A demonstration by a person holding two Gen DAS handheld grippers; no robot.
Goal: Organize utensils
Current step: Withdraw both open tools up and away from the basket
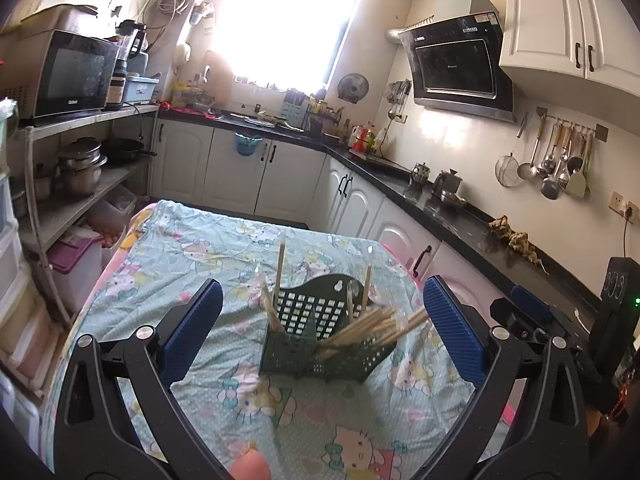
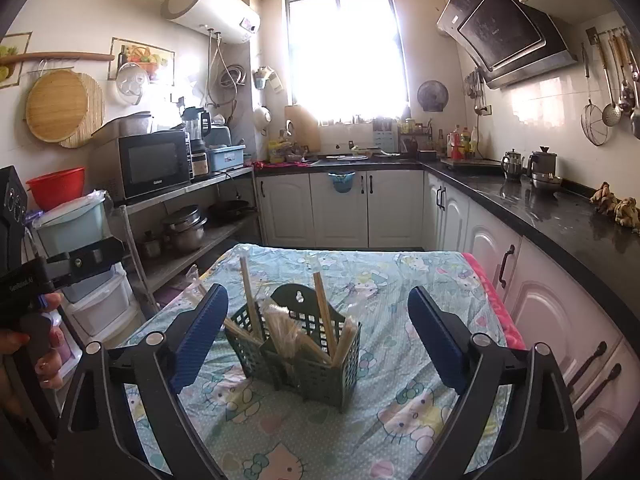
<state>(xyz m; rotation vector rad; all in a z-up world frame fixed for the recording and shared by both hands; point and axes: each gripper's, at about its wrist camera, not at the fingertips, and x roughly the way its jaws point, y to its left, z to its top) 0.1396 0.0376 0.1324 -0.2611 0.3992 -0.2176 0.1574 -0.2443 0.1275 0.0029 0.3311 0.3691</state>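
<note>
A dark green perforated utensil holder (image 1: 320, 336) stands on a table covered by a cartoon-cat cloth (image 1: 192, 248). Several wooden chopsticks (image 1: 372, 330) sit in it, some upright, most leaning right. My left gripper (image 1: 322, 334) is open and empty, its blue pads either side of the holder, short of it. In the right wrist view the holder (image 2: 298, 350) with chopsticks (image 2: 280, 334) stands between the open, empty right gripper (image 2: 316, 336). The right gripper's body (image 1: 532, 320) shows at the right of the left view; the left gripper's body (image 2: 60, 268) shows at the left of the right view.
White cabinets with a black countertop (image 2: 532, 200) run along the right and back. A metal shelf (image 2: 188, 216) with microwave and pots stands at left. Plastic drawers (image 2: 100, 304) sit beside the table's left edge.
</note>
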